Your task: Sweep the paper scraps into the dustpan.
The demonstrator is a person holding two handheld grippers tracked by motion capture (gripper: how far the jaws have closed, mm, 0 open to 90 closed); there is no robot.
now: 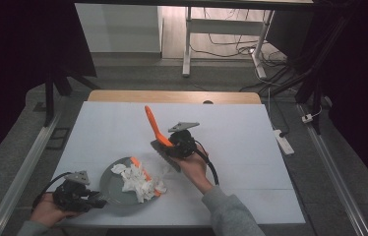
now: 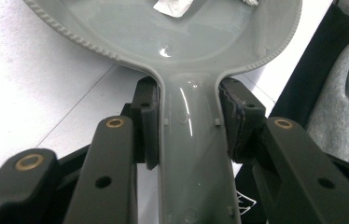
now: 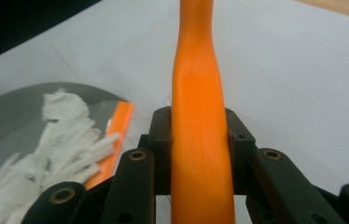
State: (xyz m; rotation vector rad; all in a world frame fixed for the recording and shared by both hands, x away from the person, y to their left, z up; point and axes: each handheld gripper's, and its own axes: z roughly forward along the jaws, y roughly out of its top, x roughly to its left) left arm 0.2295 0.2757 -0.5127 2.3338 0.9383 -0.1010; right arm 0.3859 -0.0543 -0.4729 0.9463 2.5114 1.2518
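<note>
A grey round dustpan (image 1: 109, 186) lies near the table's front left edge, with white paper scraps (image 1: 138, 181) piled on it against its orange lip (image 1: 145, 173). My left gripper (image 1: 97, 201) is shut on the pan's grey handle (image 2: 191, 154), pads pressing both sides. My right gripper (image 1: 174, 146) is shut on the orange handle (image 1: 152, 123) of a small brush, which slants up and away; its grey head (image 1: 165, 153) hangs just right of the pan. In the right gripper view the orange handle (image 3: 198, 93) runs between the pads, with the scraps (image 3: 65, 135) at lower left.
The white table (image 1: 231, 147) stretches wide to the right and back, with a wooden strip (image 1: 172, 96) at its far edge. A person's grey sleeve (image 1: 231, 211) comes in at the bottom. Metal rails (image 1: 24, 167) run along both sides of the table.
</note>
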